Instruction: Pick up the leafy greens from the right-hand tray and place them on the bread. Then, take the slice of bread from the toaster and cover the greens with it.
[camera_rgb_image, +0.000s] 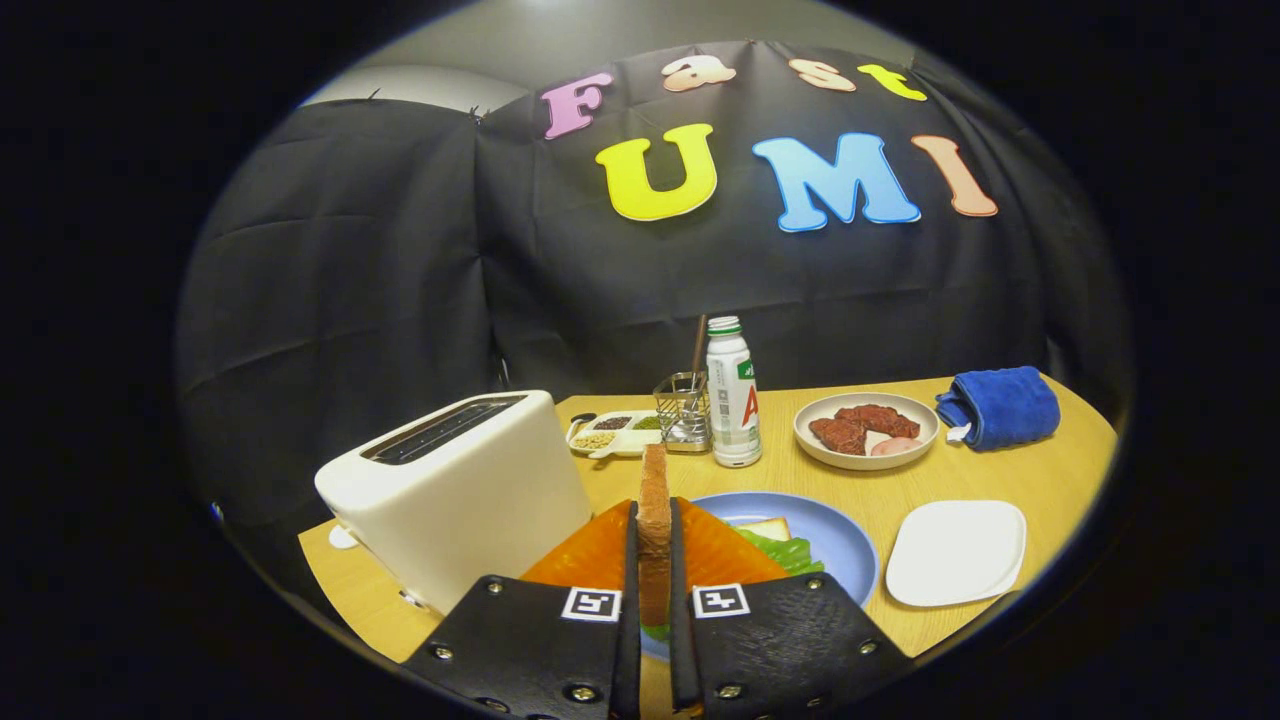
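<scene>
Gripper (655, 560) clamps bread slice (655, 500) edge-on above blue plate (845, 545).

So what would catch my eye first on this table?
Probably the slice of bread standing on edge, pinched between the fingers of the hand-held gripper. Just beyond it a blue plate holds bread with leafy greens, and a white toaster stands beside it.
</scene>
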